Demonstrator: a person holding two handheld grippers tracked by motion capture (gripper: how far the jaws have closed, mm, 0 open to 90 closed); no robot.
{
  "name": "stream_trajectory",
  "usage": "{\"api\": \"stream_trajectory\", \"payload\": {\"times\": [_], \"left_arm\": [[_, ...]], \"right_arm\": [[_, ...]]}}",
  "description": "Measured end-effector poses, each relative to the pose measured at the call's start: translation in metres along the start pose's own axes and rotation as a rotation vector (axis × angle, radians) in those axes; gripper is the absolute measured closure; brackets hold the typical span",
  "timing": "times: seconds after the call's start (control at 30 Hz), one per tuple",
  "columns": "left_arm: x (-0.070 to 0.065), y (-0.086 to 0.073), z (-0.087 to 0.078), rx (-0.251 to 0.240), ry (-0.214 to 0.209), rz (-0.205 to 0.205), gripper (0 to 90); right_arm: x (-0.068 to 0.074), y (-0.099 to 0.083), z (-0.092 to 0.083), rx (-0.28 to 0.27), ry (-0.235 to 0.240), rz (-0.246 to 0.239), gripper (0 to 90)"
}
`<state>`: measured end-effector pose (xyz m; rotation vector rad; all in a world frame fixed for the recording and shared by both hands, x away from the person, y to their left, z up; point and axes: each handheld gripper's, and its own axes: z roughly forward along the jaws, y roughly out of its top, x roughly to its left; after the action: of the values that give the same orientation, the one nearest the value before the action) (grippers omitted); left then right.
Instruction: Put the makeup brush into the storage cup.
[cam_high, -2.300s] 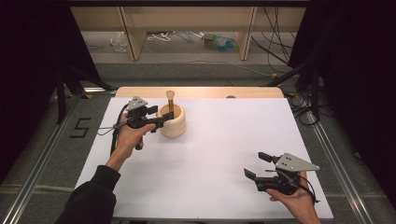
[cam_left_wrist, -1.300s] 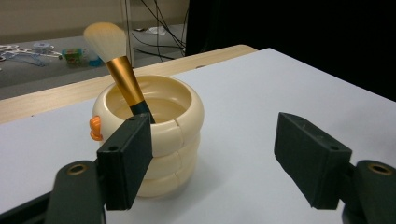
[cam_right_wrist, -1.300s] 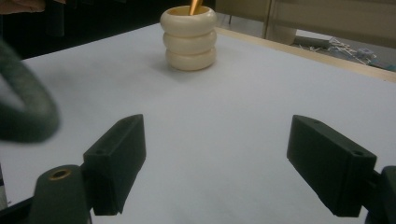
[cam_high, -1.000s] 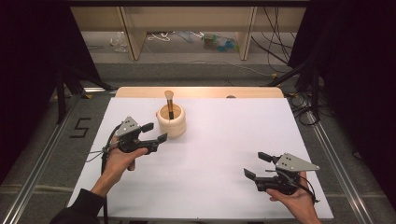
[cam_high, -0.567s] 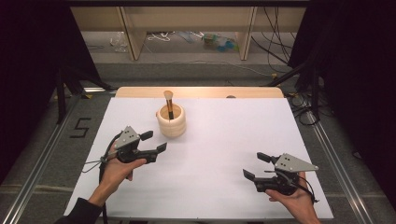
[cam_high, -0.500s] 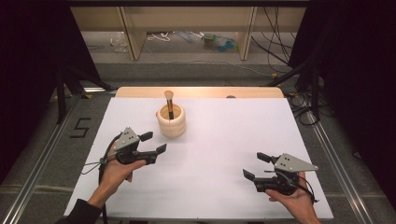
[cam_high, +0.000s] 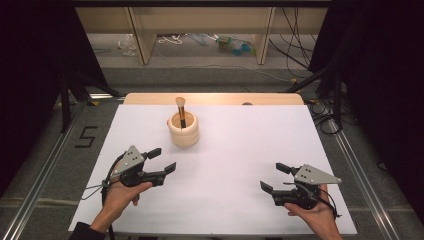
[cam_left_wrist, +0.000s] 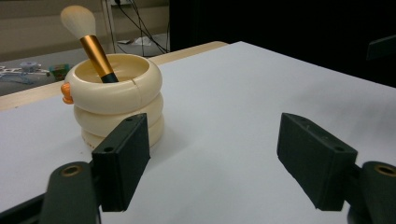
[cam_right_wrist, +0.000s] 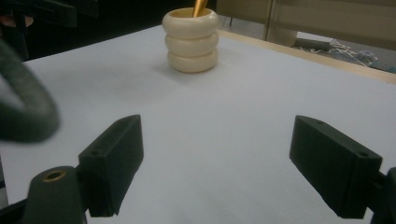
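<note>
Two tongs rest near the desk's front edge, the left tongs (cam_high: 161, 160) and the right tongs (cam_high: 272, 178), both wide and empty. Farther, toward the back edge, the brush (cam_high: 180, 111) stands in the cream holder (cam_high: 184, 131). The placing looks finished; next, probably only rest.

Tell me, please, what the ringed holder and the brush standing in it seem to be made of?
The holder looks like cream moulded plastic or glazed ceramic: smooth, slightly glossy, three stacked rings, one thin seam on the rim; which of the two I cannot tell. The brush has a shiny gold collar, probably metal, soft pale bristles, and a dark matte handle going down into the holder.
</note>
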<state>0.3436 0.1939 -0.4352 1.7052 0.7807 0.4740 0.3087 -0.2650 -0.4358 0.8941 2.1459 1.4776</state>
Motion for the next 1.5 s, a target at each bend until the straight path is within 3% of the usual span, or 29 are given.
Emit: {"api": "stream_trajectory", "payload": {"times": [0.03, 0.27, 0.63, 0.77, 0.83, 0.87, 1.03, 1.5], "left_arm": [[-0.001, -0.001, -0.001, -0.004, 0.001, -0.017, 25.7], [-0.002, -0.004, -0.007, -0.014, 0.004, -0.019, 25.4], [-0.009, -0.009, -0.017, -0.008, -0.011, -0.013, 23.5], [-0.012, -0.011, -0.018, 0.002, -0.010, 0.014, 23.2], [-0.014, -0.012, -0.019, 0.001, -0.008, -0.002, 23.2], [-0.013, -0.012, -0.019, 0.003, -0.014, 0.012, 23.2], [-0.011, -0.014, -0.020, -0.009, -0.010, -0.013, 23.1], [-0.011, -0.014, -0.022, -0.001, -0.007, -0.004, 22.9]], "right_arm": [[0.000, 0.000, 0.000, -0.001, 0.001, 0.000, 18.4], [0.001, 0.000, 0.001, 0.004, 0.001, 0.000, 17.8], [0.001, 0.001, 0.001, -0.008, -0.004, -0.002, 17.3], [0.001, 0.001, 0.002, -0.024, -0.009, -0.007, 17.3], [0.001, 0.000, 0.002, -0.020, -0.002, -0.001, 17.2], [0.002, 0.000, 0.003, -0.024, 0.003, 0.005, 17.2], [0.002, 0.000, 0.002, -0.019, 0.001, 0.008, 17.2], [0.001, 0.001, 0.001, -0.004, -0.006, 0.007, 17.0]]}}
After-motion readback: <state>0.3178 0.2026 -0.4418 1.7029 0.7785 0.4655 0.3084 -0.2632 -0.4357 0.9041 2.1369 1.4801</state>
